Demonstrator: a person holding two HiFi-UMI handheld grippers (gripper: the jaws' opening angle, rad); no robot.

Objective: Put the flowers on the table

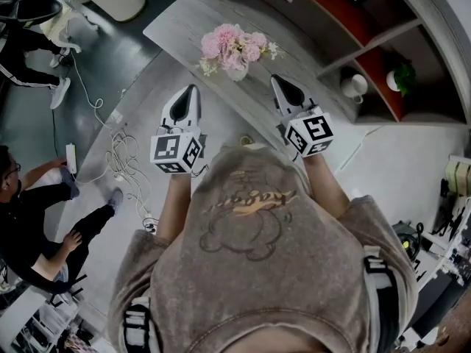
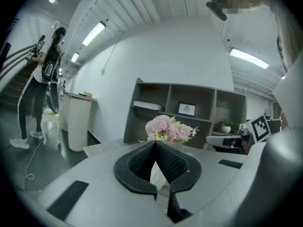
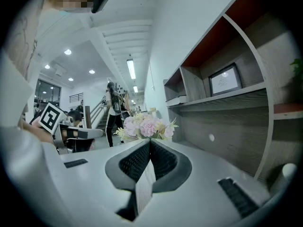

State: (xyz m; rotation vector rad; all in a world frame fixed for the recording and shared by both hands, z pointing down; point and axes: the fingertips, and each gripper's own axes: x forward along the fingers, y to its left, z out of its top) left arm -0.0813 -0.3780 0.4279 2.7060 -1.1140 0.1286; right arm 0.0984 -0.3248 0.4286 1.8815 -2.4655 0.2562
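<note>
The flowers stand on the grey table at upper centre, and just below them the left gripper and right gripper both have their jaws pressed together, empty.

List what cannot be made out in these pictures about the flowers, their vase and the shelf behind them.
- Vase: in the left gripper view the shut left claw hides all but a white strip. In the head view the flowers mostly cover it.
- Vase base on the table: hidden behind the claws in both gripper views, the right claw included.
- Framed picture on the shelf: too small to read.
</note>
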